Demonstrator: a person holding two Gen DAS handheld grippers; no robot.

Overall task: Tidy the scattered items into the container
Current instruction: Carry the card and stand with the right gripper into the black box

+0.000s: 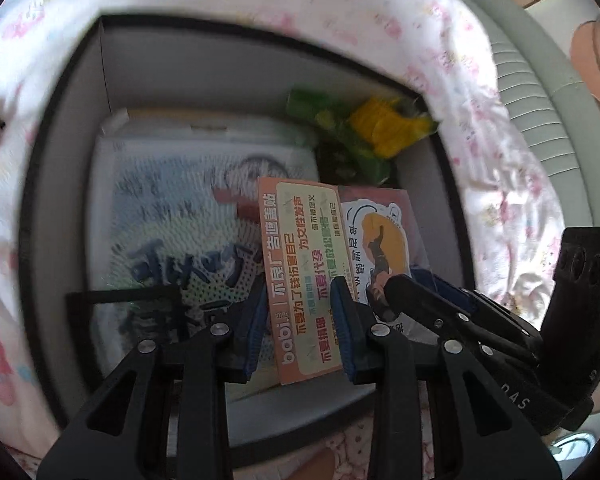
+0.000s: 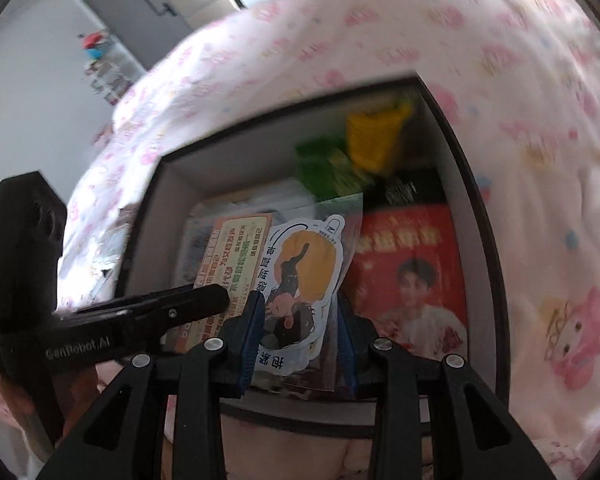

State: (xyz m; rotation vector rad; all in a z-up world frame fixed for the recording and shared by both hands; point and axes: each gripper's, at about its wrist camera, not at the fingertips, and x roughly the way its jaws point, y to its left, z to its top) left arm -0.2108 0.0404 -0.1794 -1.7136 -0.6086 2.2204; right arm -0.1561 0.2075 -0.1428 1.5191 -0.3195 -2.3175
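We hold both items above the open box. The left gripper clamps an orange card with printed text. The right gripper clamps a clear sleeve, apparently containing a cartoon sticker. Blurred green and yellow packets lie inside.

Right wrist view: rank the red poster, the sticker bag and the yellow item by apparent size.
1. Red poster.
2. Sticker bag, though nearness to the camera inflates it, so this is unsure.
3. Yellow item, blurred and farthest.
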